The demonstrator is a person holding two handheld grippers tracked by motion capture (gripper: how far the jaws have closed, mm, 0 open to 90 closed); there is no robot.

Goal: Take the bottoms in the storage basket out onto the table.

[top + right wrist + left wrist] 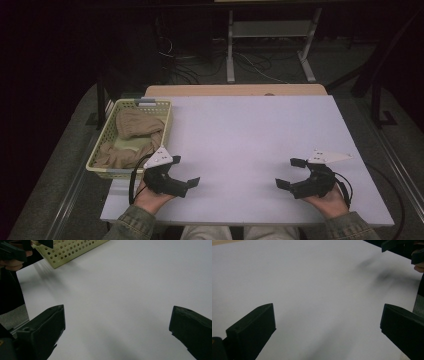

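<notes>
A pale yellow perforated basket (pixel 102 169) stands at the table's left edge with a tan cloth (pixel 134 131) bunched inside it. My left gripper (pixel 186 170) rests near the front edge, just right of the basket, open and with nothing between its jaws. My right gripper (pixel 286 173) lies at the front right, also open and empty, its jaws pointing toward the left one. In the left gripper view the left gripper (pixel 327 320) frames bare white table. In the right gripper view the right gripper (pixel 117 320) does the same, with the basket (pixel 70 250) far off.
The white table top (pixel 245 135) spreads between and beyond both grippers. A wooden strip (pixel 235 90) runs along its far edge. Behind it are cables and a metal stand's legs (pixel 230 60) on a dark floor. Cables trail from each gripper over the front edge.
</notes>
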